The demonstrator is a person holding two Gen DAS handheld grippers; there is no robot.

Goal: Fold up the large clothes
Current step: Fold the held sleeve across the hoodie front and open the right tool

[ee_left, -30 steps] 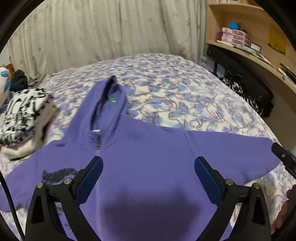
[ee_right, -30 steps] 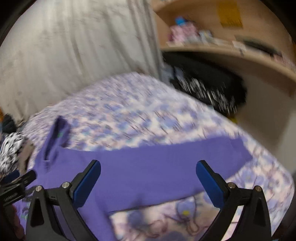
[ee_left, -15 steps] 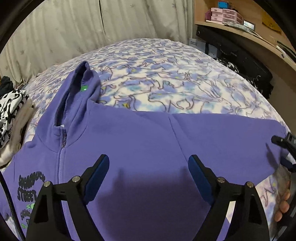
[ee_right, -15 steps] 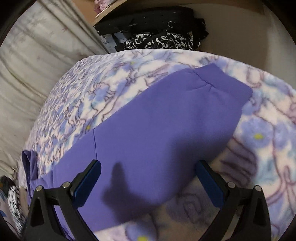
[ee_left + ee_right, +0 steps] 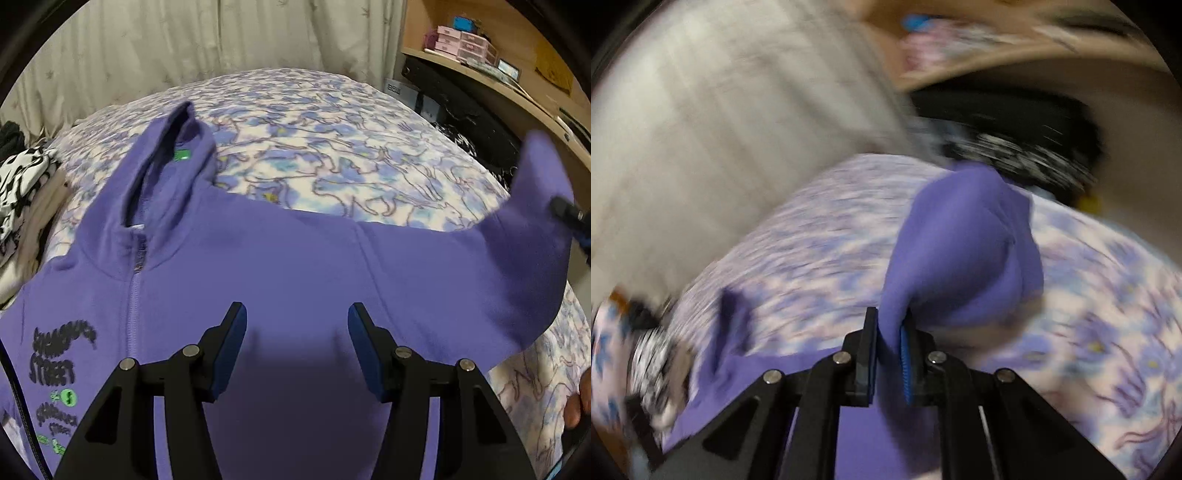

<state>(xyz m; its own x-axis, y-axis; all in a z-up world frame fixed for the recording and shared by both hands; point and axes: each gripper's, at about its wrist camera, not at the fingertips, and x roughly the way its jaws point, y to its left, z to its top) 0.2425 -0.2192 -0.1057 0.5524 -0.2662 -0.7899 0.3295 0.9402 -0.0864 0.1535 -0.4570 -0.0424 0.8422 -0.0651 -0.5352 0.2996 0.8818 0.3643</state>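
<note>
A purple zip hoodie [image 5: 280, 266] lies face up on the bed, hood pointing away, black and green print on its left chest. My left gripper [image 5: 297, 325] is open and empty, hovering over the hoodie's chest. My right gripper [image 5: 889, 332] is shut on the hoodie's right sleeve [image 5: 956, 254] near the cuff and holds it lifted off the bed. In the left wrist view the raised sleeve end [image 5: 539, 206] stands up at the far right, with the right gripper's tip beside it.
The bed has a blue-and-white patterned cover [image 5: 351, 147]. A black-and-white folded pile [image 5: 22, 184] lies at the left edge. A wooden shelf with boxes [image 5: 480, 48] and dark items stands to the right. Curtains [image 5: 221, 40] hang behind.
My right gripper has closed on the sleeve end and lifted it off the bed. My left gripper has narrowed a little and stays over the chest.
</note>
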